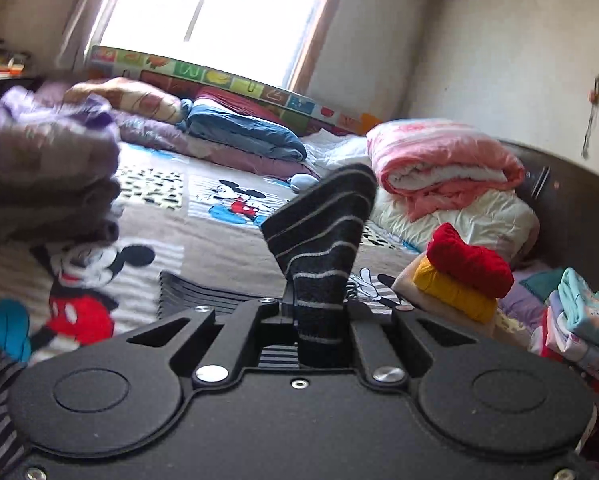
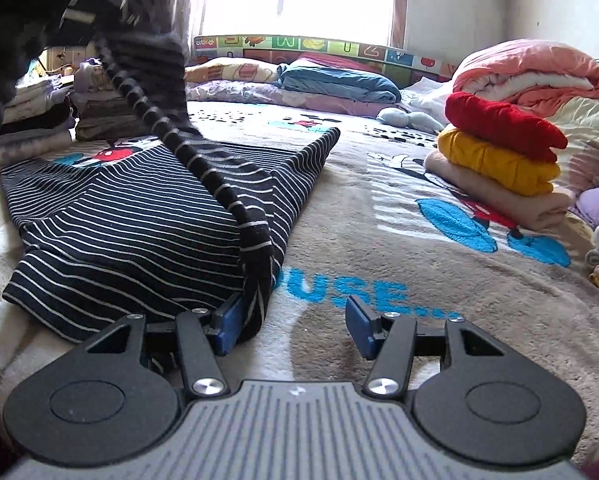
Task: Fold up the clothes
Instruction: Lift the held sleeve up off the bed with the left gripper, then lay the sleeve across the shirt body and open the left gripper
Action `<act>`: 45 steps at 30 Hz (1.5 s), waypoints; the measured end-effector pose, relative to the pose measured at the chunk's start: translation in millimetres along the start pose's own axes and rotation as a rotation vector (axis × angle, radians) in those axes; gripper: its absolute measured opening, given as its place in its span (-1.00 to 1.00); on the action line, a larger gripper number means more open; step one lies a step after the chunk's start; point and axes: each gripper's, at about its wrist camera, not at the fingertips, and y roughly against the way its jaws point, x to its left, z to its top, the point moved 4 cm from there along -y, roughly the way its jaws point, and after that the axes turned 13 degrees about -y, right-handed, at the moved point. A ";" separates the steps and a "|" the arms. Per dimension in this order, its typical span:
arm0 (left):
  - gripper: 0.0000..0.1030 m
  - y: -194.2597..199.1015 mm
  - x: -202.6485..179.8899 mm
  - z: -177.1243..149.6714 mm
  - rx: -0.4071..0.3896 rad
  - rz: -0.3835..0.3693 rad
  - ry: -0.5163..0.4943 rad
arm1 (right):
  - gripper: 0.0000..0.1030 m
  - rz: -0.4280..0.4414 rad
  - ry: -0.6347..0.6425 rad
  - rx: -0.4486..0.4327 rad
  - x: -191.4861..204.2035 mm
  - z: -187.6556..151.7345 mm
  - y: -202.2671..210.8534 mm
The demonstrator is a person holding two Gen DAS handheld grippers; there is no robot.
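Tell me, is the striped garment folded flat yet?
Not yet. Most of the striped garment lies flat on the bed, but the left gripper holds one strip lifted above it.

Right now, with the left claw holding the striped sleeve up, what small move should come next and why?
Probably carry the left claw across and lay the black sleeve with thin white stripes onto the striped garment's flat body. That claw is shut on the sleeve, lifted above the cartoon-print bedspread, while the right claw stands open at the fold's near edge.
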 end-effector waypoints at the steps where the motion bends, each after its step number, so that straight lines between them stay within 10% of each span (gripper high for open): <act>1: -0.94 -2.2 7.2 -7.1 0.015 -0.004 0.026 | 0.08 -0.005 0.016 0.002 1.8 -1.2 0.3; 29: -0.94 -6.7 68.9 -66.9 0.210 0.089 0.114 | 0.03 -0.080 0.250 -0.017 24.1 -11.5 13.4; 41: -0.90 -8.5 80.8 -79.6 0.294 0.117 0.160 | 0.23 0.144 0.304 -0.132 58.5 -3.1 21.8; 45: -0.97 -9.1 75.7 -80.0 0.285 0.135 0.108 | 0.27 0.244 0.213 -0.046 55.9 -4.2 -3.5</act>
